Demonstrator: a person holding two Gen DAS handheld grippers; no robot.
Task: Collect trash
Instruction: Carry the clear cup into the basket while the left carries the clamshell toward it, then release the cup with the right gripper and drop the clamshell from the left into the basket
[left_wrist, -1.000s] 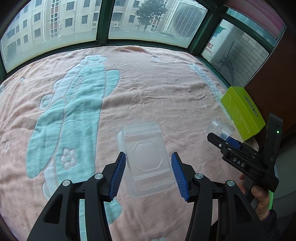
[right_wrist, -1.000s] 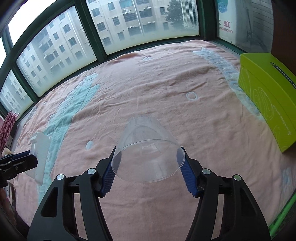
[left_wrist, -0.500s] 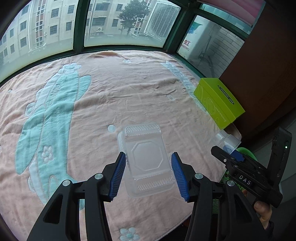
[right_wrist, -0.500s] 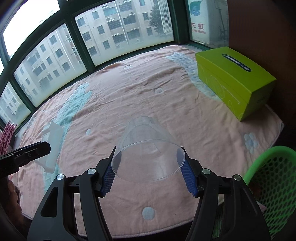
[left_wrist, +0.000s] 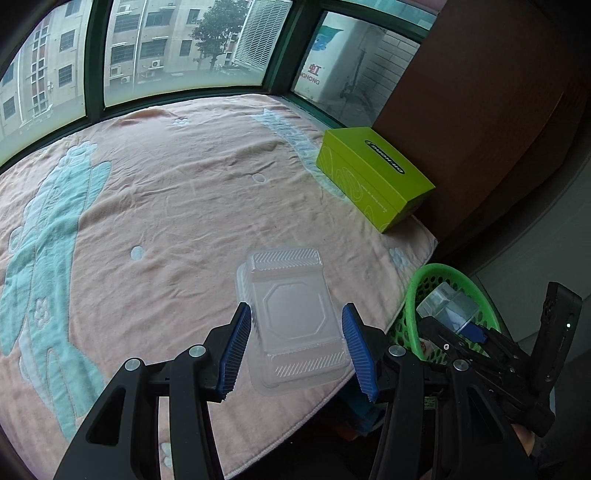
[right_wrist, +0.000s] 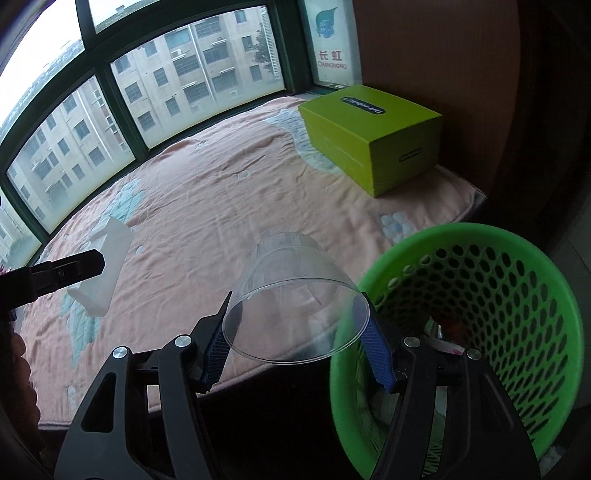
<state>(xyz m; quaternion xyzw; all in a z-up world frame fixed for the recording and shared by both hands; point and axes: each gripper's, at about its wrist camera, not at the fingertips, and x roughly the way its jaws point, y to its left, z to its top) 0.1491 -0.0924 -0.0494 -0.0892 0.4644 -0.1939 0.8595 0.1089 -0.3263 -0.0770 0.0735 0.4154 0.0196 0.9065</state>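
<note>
1. The step in hand, judged from the frames, is carrying two pieces of clear plastic trash to the green perforated plastic basket (right_wrist: 480, 314), which stands on the floor just off the near right corner of the bed.
2. The right gripper (right_wrist: 297, 350) is clamped on a clear plastic dome-shaped cup (right_wrist: 291, 295), its blue pads pressing the wide rim from both sides. The cup hangs above the bed's near edge, just beside the basket's rim.
3. The left gripper (left_wrist: 295, 350) is closed on a clear rectangular plastic clamshell container (left_wrist: 291, 317), held by its long sides over the bed's near edge, close to the near right corner.
4. To do this well, the right hand should bring the cup fully over the basket's mouth before letting go; a release at the rim could tip the light cup onto the floor.
5. The thin cup rim flexes easily, so a steady squeeze is likely better than a harder one.
6. The left hand should wait or approach from the bed side, since both grippers crowd the same opening.
7. Both grippers point steeply downward and forward, with the right one lying to the right of the left and nearer the basket.
8. A lime-green cardboard box (right_wrist: 373, 129) sits at the far right corner of the pink and teal blanket (left_wrist: 166, 206), well apart from the basket.
</note>
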